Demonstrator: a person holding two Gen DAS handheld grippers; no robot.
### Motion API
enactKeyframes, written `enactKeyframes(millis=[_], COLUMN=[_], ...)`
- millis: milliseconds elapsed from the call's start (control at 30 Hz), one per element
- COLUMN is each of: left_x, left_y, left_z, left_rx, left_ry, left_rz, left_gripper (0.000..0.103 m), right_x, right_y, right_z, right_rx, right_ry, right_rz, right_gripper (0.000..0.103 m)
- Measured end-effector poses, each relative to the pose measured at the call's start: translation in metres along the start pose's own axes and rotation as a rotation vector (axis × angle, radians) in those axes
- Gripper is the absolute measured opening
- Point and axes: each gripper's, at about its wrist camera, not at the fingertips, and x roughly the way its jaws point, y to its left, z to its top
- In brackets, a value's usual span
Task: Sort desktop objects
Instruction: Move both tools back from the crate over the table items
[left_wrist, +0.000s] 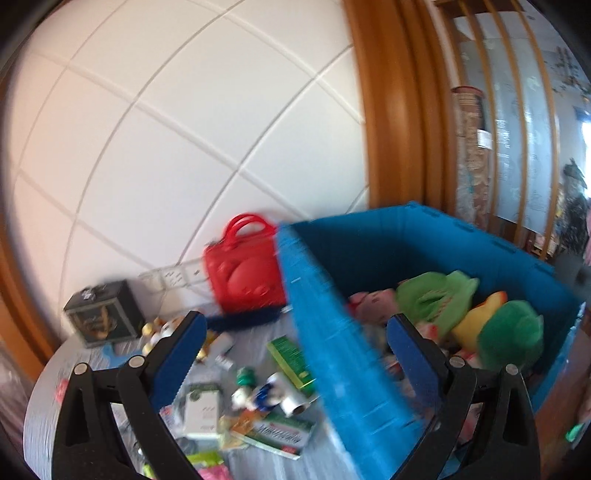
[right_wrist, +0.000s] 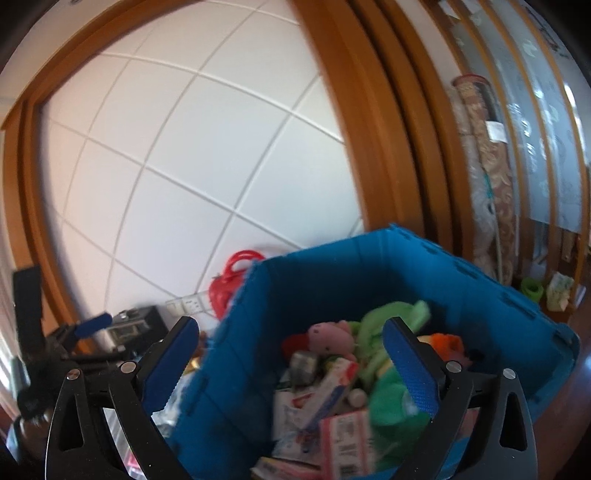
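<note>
A blue plastic crate (left_wrist: 332, 350) stands on the desk, filled with plush toys (left_wrist: 509, 339) and small boxes (right_wrist: 343, 439). My left gripper (left_wrist: 295, 354) is open and empty, its fingers straddling the crate's left wall. Loose items lie on the desk left of the crate: a green box (left_wrist: 291, 363), a small bottle (left_wrist: 245, 380), a white box (left_wrist: 201, 408) and a toothpaste box (left_wrist: 273, 432). My right gripper (right_wrist: 291, 365) is open and empty above the crate's near left corner (right_wrist: 236, 369). The left gripper (right_wrist: 92, 323) shows at the far left in the right wrist view.
A red handbag (left_wrist: 245, 269) and a dark box (left_wrist: 103, 314) stand at the back by the white tiled wall (left_wrist: 166, 129). A wooden frame (left_wrist: 391, 110) and rolled fabric (left_wrist: 471, 147) are to the right. The views are motion-blurred.
</note>
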Motion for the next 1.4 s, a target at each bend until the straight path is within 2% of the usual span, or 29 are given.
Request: enactKeyframes(millis=[167,267,433,667,800,933,1000,1133,1300,1400], left_x=[-0.001,0.004,0.02,0.032,0.046,0.074,0.099,0.15,0.198,0.207], left_y=[0.073,0.132,0.226,0.311,0.347,0.382,0.395,0.414,0.421,0.432], left_z=[-0.031,-0.066,-0.128,-0.18,-0.194,-0.205,-0.21,-0.222,-0.239,-0.238], left_rx=[0.016,0.059,0.073,0.036,-0.016,-0.137,-0.188,-0.318,-0.348,-0.344], left_ry=[0.034,0.098,0.252,0.337,0.359,0.399,0.422,0.488,0.566,0.566], left_rz=[0.112,0.147,0.123,0.128,0.157,0.206,0.278,0.32,0.339,0.37], left_gripper=[0.1,0.1,0.1,0.1,0.1,0.1,0.1,0.1,0.1,0.1], right_x=[0.005,0.012,0.034,0.092,0.133,0.173,0.198,0.251,0.313,0.343], right_y=[0.062,0.103,0.162,0.222,0.256,0.286,0.295,0.31,0.316,0.313], right_z=[-0.002,-0.01,-0.03,-0.063,-0.07,-0.071,-0.074,-0.086,-0.119,-0.139], right_rx=[-0.062,-0.095,-0.114,-0.081,-0.135,-0.194,-0.205,-0.252,-0.262,-0.246], right_ry=[-0.011,-0.007,0.019,0.098,0.176,0.198,0.207,0.253,0.36,0.42], right_rz=[0.06,0.092,0.114,0.145,0.192,0.257,0.296,0.351,0.401,0.398], right_gripper=[0.102,0.102,0.102,0.102,0.102,0.102,0.102,0.102,0.102,0.102])
